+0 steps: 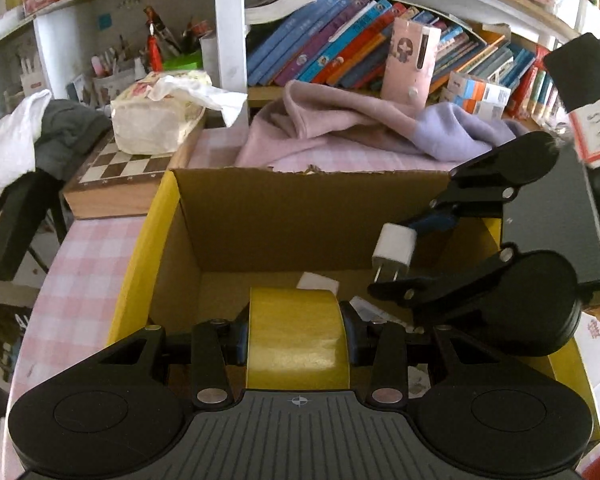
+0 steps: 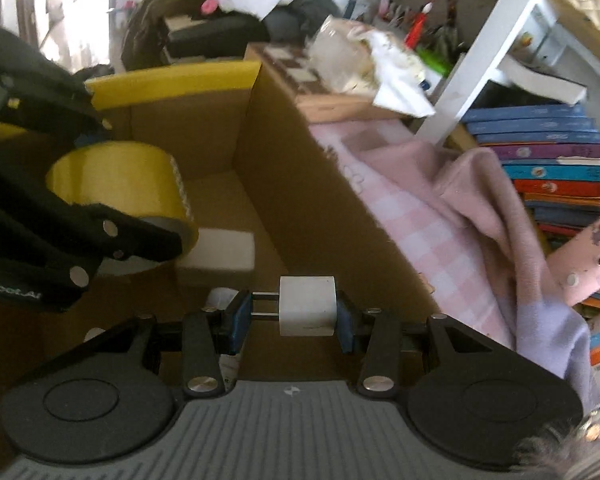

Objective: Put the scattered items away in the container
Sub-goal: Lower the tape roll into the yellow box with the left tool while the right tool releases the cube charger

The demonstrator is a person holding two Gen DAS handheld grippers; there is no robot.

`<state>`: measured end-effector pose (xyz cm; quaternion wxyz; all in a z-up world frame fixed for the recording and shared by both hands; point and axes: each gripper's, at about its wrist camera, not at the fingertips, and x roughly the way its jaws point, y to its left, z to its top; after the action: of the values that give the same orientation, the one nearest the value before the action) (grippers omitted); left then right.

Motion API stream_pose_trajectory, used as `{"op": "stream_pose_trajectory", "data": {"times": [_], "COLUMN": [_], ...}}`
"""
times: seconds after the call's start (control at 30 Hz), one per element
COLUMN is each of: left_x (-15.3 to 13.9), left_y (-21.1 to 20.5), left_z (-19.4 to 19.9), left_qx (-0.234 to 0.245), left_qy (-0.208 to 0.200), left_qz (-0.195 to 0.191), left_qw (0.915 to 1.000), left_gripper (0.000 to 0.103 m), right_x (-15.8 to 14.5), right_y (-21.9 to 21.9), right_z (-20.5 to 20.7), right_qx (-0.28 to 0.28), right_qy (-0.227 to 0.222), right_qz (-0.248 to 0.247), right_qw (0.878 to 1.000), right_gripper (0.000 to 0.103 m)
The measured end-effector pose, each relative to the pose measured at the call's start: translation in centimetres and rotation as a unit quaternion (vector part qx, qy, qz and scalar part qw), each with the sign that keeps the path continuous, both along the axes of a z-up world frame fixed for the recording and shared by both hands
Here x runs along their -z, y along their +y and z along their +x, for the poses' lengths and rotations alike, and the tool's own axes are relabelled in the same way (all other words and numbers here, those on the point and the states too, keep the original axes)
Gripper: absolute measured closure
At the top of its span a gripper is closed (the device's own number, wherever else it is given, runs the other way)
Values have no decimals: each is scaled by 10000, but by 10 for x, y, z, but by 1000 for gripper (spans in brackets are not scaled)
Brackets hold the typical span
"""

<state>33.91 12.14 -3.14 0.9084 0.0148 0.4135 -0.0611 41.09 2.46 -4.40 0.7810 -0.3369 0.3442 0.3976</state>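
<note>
1. The left gripper points steeply down over the open cardboard box, its two black arms spread to either side of a wide load.
2. The right gripper also tilts down into the box; from the left wrist view it reaches in from the right, one arm above the other, so it is rolled onto its side.
3. The left gripper is clenched on a roll of yellow tape: the blue pads press on the roll's two flat sides, and its glossy curved band faces the camera.
4. The right gripper grasps a white charger plug by its body on one side and its two metal prongs on the other, the prongs lying level and pointing left in the right wrist view.
5. Both held things hang inside the box's opening, above its floor, the plug to the right of the roll in the left wrist view.
6. The box is plain brown corrugated card with yellow outer flaps; a white rectangular block lies on its floor below the roll.
7. The box stands on a pink checked tablecloth, with a soft pink and lilac garment heaped behind it.
</note>
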Motion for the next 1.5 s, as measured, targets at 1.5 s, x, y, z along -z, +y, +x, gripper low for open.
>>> {"op": "stream_pose_trajectory", "data": {"times": [1.5], "left_x": [-100], "left_y": [-33], "left_z": [-131], "left_qx": [-582], "left_qy": [-1710], "left_qz": [196], "left_qw": [9834], "left_gripper": [27], "right_x": [-104], "right_y": [-89], "right_z": [-99], "right_qx": [477], "right_qy": [-1051], "right_qz": [1936], "right_qw": [9743], "right_gripper": [51]}}
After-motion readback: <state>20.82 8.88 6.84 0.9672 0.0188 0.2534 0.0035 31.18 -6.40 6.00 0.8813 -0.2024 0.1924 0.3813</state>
